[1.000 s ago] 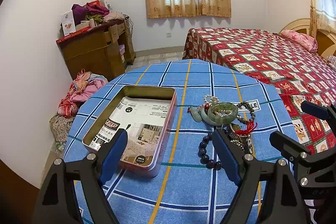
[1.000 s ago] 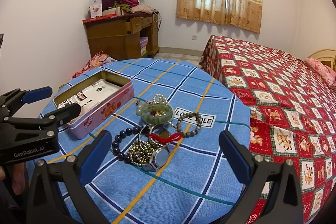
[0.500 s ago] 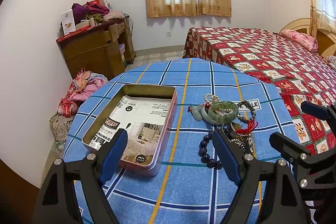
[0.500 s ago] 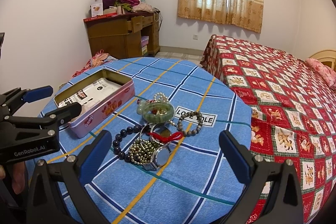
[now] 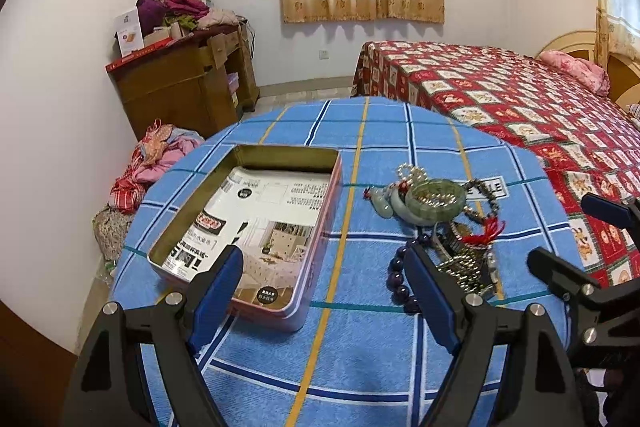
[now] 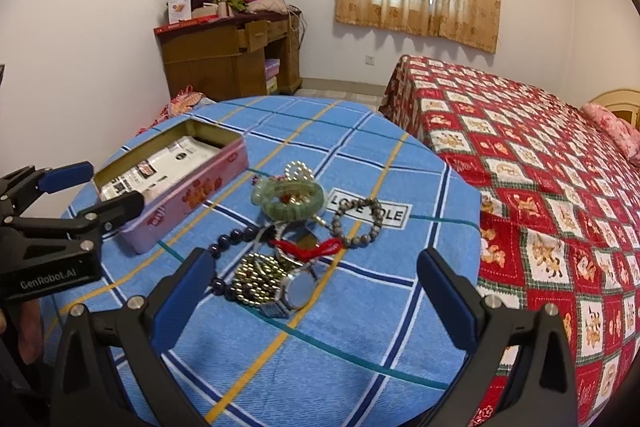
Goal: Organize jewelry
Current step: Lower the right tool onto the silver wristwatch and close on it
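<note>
both tongs, left gripper [image 5: 323, 285] & right gripper [image 6: 316, 287], gape wide w/ nothing held; jewelry pile [image 6: 296, 227] sits tangled mid-frame, tin [image 6: 176, 183] at left. risk: one pinch drags several snagged strands.

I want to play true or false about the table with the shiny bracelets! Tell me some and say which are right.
1. The pink tin is open, without a lid. True.
2. The green bangle lies inside the tin. False: it lies on the blue tablecloth, beside the tin.
3. The right gripper has its jaws shut on the watch. False: its jaws are open and empty.
4. The left gripper holds nothing. True.
5. A red tassel lies among the jewelry. True.
</note>
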`<state>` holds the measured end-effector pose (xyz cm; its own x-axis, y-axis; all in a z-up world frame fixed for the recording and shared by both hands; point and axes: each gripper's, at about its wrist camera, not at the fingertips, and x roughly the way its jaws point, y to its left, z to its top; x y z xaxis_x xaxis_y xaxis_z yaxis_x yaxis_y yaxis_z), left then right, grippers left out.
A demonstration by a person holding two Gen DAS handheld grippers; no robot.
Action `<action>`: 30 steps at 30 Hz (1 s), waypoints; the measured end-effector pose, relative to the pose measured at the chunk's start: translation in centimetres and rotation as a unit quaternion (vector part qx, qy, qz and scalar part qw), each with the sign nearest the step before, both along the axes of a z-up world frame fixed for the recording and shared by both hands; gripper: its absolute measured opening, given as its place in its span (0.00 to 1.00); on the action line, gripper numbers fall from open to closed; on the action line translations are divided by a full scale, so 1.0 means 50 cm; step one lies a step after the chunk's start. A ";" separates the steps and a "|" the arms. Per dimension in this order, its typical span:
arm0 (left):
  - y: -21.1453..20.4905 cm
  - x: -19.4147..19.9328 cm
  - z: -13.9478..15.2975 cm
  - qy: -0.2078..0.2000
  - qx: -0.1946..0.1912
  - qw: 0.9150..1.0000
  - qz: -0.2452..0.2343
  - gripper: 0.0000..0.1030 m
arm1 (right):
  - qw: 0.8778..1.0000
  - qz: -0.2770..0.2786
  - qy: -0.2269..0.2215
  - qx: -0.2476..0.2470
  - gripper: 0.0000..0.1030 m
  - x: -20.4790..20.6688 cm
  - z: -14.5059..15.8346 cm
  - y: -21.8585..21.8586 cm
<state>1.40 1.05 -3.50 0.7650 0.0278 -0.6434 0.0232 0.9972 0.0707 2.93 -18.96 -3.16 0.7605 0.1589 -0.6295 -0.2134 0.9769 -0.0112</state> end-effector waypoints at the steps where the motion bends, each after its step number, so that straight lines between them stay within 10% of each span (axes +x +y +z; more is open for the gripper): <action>1: 0.003 0.003 -0.006 0.004 -0.002 1.000 0.001 0.80 | 1.000 -0.002 0.005 -0.001 0.94 0.003 -0.007 -0.004; 23: -0.036 0.045 -0.055 0.027 -0.013 0.999 -0.040 0.80 | 0.993 0.021 0.099 0.060 0.60 0.076 -0.113 -0.008; 30: -0.042 0.058 -0.054 0.029 -0.019 0.998 -0.049 0.80 | 0.990 0.051 0.106 0.074 0.34 0.072 -0.119 -0.002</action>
<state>4.30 -1.03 -6.21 0.7243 -0.0705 -0.6858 0.1230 0.9920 0.0280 6.51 -19.03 -9.11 0.5889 0.3308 -0.7374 -0.2926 0.9378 0.1870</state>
